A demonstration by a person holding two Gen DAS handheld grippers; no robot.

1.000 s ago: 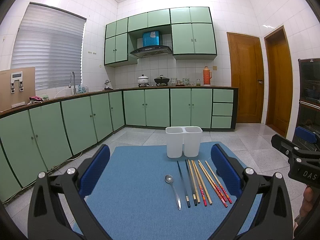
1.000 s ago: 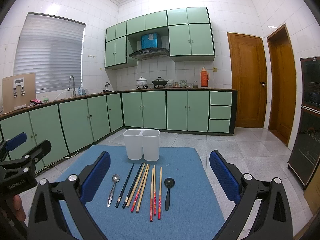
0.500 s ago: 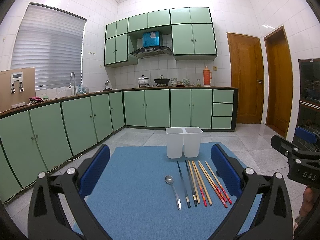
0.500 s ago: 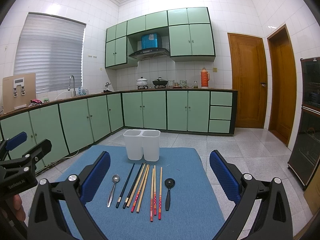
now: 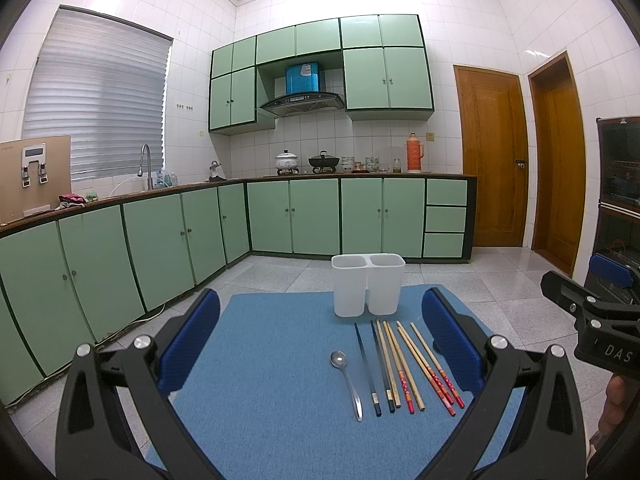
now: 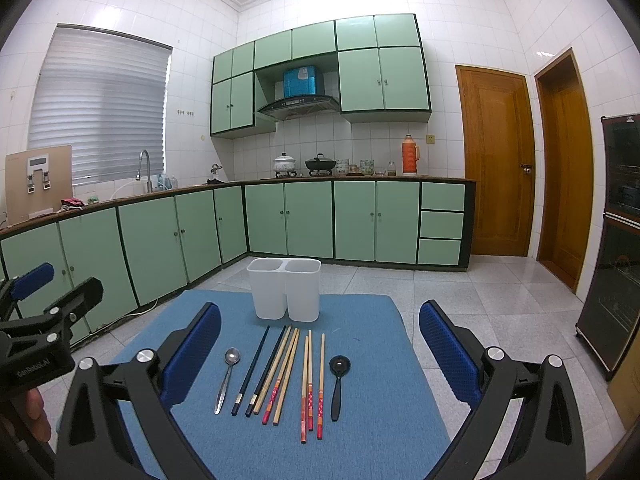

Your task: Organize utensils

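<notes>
Both grippers share one build: the left gripper [image 5: 320, 340] and right gripper [image 6: 320, 344] have black plastic frames with triangular cut-outs, silver round screws at the joints, and blue textured finger pads [image 6: 448, 344]. White lettering marks their sides.

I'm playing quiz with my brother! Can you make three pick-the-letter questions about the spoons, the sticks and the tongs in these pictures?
1. Where is the black spoon?
A. right end of the row
B. inside the white holder
C. left of the silver spoon

2. How many spoons lie on the blue mat?
A. one
B. two
C. four

3. How are the right tongs?
A. shut on a chopstick
B. open, holding nothing
C. shut on a spoon

Answers:
1. A: it lies past the last red-tipped chopsticks.
2. B: one silver, one black.
3. B: the blue pads stand wide apart, with nothing between them.
</notes>
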